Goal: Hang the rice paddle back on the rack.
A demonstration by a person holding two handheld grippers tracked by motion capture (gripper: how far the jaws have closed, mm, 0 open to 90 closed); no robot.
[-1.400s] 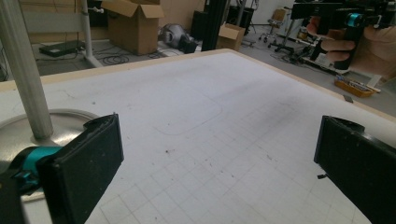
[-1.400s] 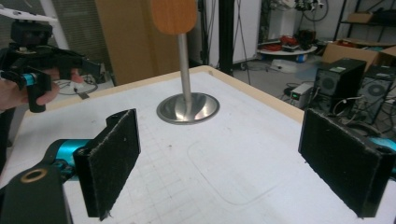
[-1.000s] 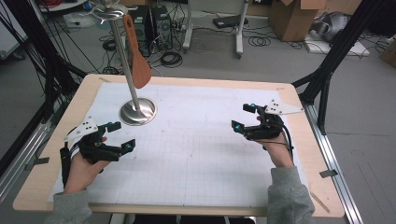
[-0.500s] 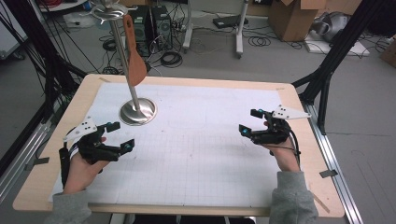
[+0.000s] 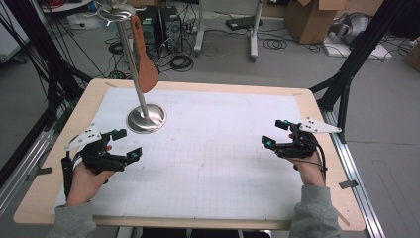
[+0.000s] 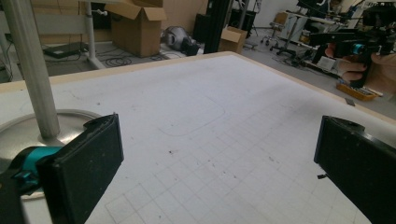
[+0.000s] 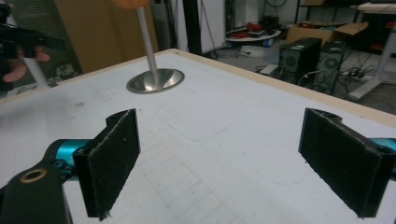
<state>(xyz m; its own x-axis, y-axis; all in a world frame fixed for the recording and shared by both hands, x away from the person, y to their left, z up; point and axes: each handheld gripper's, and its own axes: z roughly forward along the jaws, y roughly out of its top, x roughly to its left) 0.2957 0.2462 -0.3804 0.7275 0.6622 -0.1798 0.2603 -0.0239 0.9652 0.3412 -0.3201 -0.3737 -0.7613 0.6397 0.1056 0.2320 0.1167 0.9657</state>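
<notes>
Spatula (image 5: 146, 57) hanging on stand (image 5: 133, 64), untouched; left gripper (image 5: 128, 144) and right gripper (image 5: 273, 133) hovering spread, holding nothing.

Right gripper (image 5: 281, 139) moved from about 2 o'clock down toward 3 o'clock along the right edge of the surface (image 5: 208, 163), nearer the person; its grey plate now points outward. Left gripper (image 5: 124, 146) barely shifted. Wooden spatula (image 5: 143, 54) on the stand swung slightly.
</notes>
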